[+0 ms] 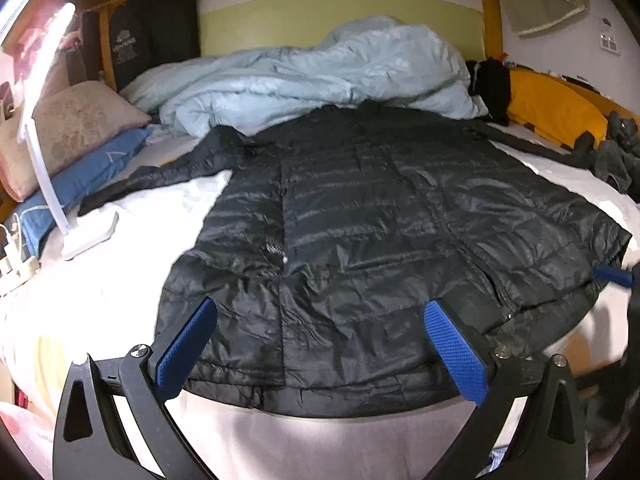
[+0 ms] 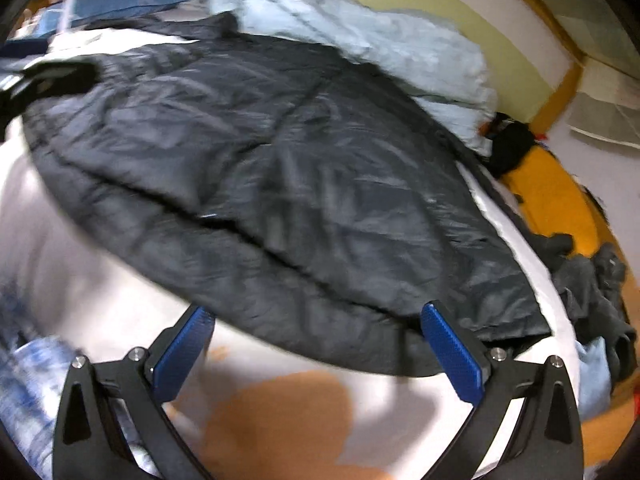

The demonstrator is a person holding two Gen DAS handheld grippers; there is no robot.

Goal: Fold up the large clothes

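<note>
A large black quilted puffer jacket (image 1: 360, 232) lies spread flat on the white bed sheet (image 1: 120, 272), hem towards me. My left gripper (image 1: 320, 320) is open, its blue pads hovering over the hem, holding nothing. The right gripper's blue fingertip (image 1: 612, 276) shows at the jacket's right edge. In the right wrist view, which is blurred, the jacket (image 2: 280, 168) lies diagonally and my right gripper (image 2: 316, 328) is open and empty just above its near right edge.
A light blue duvet (image 1: 320, 76) is bunched at the head of the bed. Pink and blue pillows (image 1: 80, 140) and a white desk lamp (image 1: 88, 236) sit at the left. Dark clothes (image 1: 616, 152) and a yellow rail pad (image 1: 556, 108) lie at the right.
</note>
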